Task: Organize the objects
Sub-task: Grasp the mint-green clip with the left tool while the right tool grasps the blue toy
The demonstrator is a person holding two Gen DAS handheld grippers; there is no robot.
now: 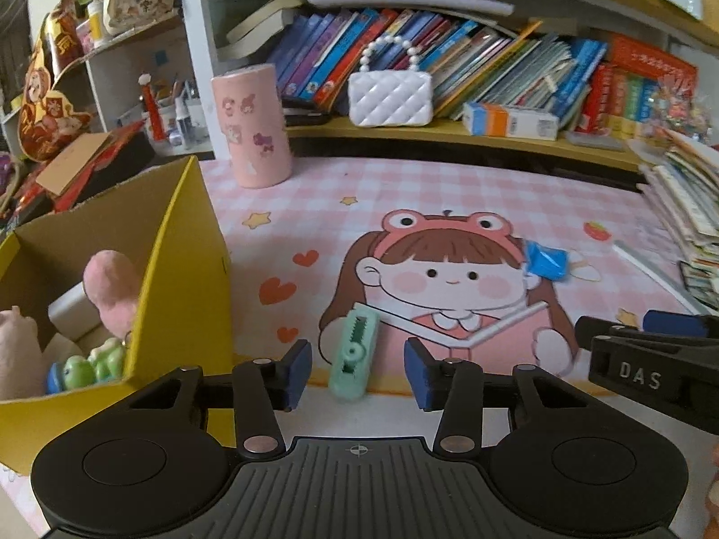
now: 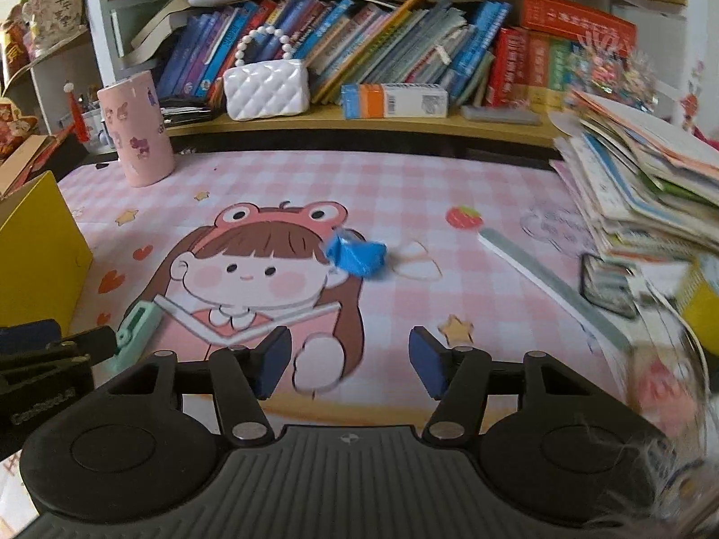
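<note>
Progress: part done, yellow box [image 1: 188, 269] near left already holds plush toys [image 1: 112, 287] | left gripper [image 1: 357, 370] fingers released around mint correction tape [image 1: 352, 359] on desk [image 1: 449, 188] | right gripper [image 2: 348, 366] released, empty | blue packet [image 2: 357, 256] mid-desk remains.

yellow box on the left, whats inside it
The yellow box holds a pink plush, a green frog toy and something white. Its walls hide whatever lies deeper.

Your two wrist cameras: each low over the cartoon desk mat [image 1: 449, 188], tilted down toward the bookshelf [image 2: 359, 121]; shared: mat, white quilted purse [image 1: 390, 96].
</note>
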